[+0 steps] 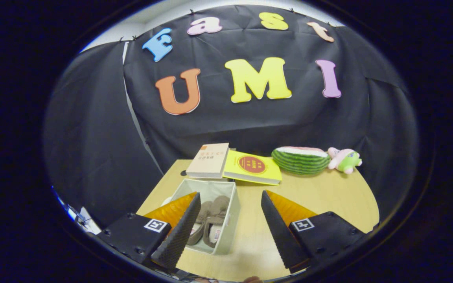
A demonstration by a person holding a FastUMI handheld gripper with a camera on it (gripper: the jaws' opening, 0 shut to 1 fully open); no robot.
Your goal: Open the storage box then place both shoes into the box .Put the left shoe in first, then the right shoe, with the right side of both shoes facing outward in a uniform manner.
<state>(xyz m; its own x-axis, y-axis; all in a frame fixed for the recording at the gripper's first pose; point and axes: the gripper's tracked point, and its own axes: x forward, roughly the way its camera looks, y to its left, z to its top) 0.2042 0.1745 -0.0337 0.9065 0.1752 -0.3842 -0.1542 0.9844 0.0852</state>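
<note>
Gripper (230, 228) held above the table (328, 196), fingers wide apart, nothing between them except bare wood and the right wall of the storage box (232, 212). Box open, standing just ahead of the left finger (181, 232), partly hidden behind it. Both shoes (210, 220) already inside, brown, lying side by side along the length of the box, toes towards the far wall. Which shoe is left and which is right: cannot tell from here. Also cannot tell which side faces outward.

Task probably at the end, or at a last check.

To finish well:
- Keep the fingers apart and away from the box wall, so nothing gets pushed.
- Look whether both shoes lie flat and parallel, not one over the other.
- If a correction is needed, come down from above, take one shoe by the heel rim, turn gently.
- Avoid pressing on the soft wall; likely to bend or slide on the wood.

Beyond the box: two books (209, 161), one pale and one yellow, a watermelon toy (300, 160) and a small plush toy (344, 159), all well apart from the work.
</note>
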